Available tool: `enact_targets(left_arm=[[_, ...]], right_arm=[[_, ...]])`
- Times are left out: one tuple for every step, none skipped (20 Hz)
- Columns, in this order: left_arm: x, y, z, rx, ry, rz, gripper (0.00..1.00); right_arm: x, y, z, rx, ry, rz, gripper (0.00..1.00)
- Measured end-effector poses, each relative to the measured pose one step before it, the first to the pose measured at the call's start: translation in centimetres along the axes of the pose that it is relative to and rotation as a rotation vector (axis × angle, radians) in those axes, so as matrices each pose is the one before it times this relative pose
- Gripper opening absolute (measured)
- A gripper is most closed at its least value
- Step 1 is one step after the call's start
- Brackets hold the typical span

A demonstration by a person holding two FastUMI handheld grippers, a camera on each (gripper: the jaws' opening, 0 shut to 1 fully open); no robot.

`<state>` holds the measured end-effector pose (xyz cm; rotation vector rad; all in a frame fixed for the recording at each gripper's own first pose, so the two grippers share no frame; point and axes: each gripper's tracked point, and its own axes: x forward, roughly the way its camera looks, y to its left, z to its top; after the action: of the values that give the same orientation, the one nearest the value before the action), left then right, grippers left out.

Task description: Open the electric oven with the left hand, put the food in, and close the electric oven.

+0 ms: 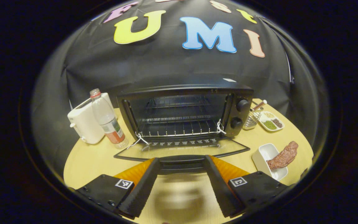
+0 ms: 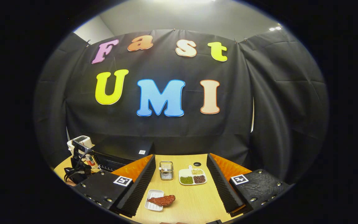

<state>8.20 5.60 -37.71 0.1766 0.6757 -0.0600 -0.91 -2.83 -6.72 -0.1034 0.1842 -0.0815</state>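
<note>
Left gripper point(image 1: 181, 165) has its two fingers spread wide, and nothing is between them. It sits right at the front edge of the oven door point(image 1: 182, 150), where the dark handle point(image 1: 181, 163) runs across. The fingers seem to straddle the handle without squeezing it, but the edge of the view bends things, so I cannot be sure they are not touching it.

The electric oven point(image 1: 185, 110) is at 12 o'clock from this gripper. Its door is folded all the way down and lies flat over the surface point(image 1: 82, 161). Inside, the wire rack point(image 1: 179, 127) is bare. So the opening part looks done.

The food point(image 1: 283, 155), a brown lumpy piece, rests on a small white tray point(image 1: 267, 154) at about 3 o'clock from the left gripper, well apart from the oven. It is not in the oven yet.

Right gripper point(image 2: 179, 183) is also spread wide and holds nothing. It hangs above the surface, and the food point(image 2: 164, 200) on its tray point(image 2: 154, 196) lies down at about 7 o'clock between the fingers, nearer the left one.

What is left, I think: pick up the food, put it on the rack, then lift the door shut. A toaster point(image 1: 84, 123) and a bottle point(image 1: 107, 119) stand at 10 o'clock, out of the way.
</note>
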Motion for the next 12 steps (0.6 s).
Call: enact_targets(left_arm=[[0.186,-0.065,-0.671,0.00444,0.01317,-0.00195,1.0],[0.179,0.019,-0.757,0.00412,0.02092,-0.00072,1.0],[0.019,0.055,-0.543,0.00262,0.00832,0.00811,1.0],[-0.239,0.044,0.398,-0.00147,-0.01501,0.00457,0.97],[-0.207,-0.143,1.009,-0.00215,-0.02368,-0.00306,1.0],[-0.375,-0.052,1.105,0.00732,-0.02183,0.00085,0.97],[-0.619,-0.117,1.221,0.01846,-0.02766,-0.00018,0.97],[-0.952,0.061,1.342,0.01856,-0.03059,0.002,0.97],[-1.088,-0.05,1.905,0.00795,-0.03905,-0.00033,0.97],[-0.932,-0.321,1.999,-0.0059,-0.04013,-0.00419,1.0],[-0.971,-0.236,2.497,-0.0156,-0.05015,-0.00402,1.0],[-1.263,-0.105,2.426,-0.01768,-0.04949,-0.00176,0.97]], right_arm=[[-0.17,-0.16,-0.042,-0.00638,0.0013,-0.00093,0.99],[-0.138,-0.152,-0.146,-0.0049,0.00279,-0.0007,0.99],[-0.097,-0.248,0.003,-0.00224,0.00268,-0.00088,0.99],[-0.08,-0.125,-0.094,-0.00159,0.00131,0.00012,0.99],[-0.064,-0.166,-0.104,-0.00095,0.0016,-0.00022,0.99],[-0.04,-0.176,-0.162,0.00244,0.0023,-0.00001,0.99],[0.021,-0.152,-0.102,0.00803,0.00346,0.00205,0.99],[0.126,-0.086,-0.247,0.01398,0.00367,0.00898,0.99],[0.262,0.001,-0.297,0.01684,0.00748,0.01268,1.0],[0.406,-0.079,-0.658,0.01725,0.01751,0.0165,0.99],[0.516,-0.102,-0.974,0.0162,0.02723,0.01783,0.99],[0.509,-0.329,-1.099,0.01817,0.03113,0.01666,0.99]])
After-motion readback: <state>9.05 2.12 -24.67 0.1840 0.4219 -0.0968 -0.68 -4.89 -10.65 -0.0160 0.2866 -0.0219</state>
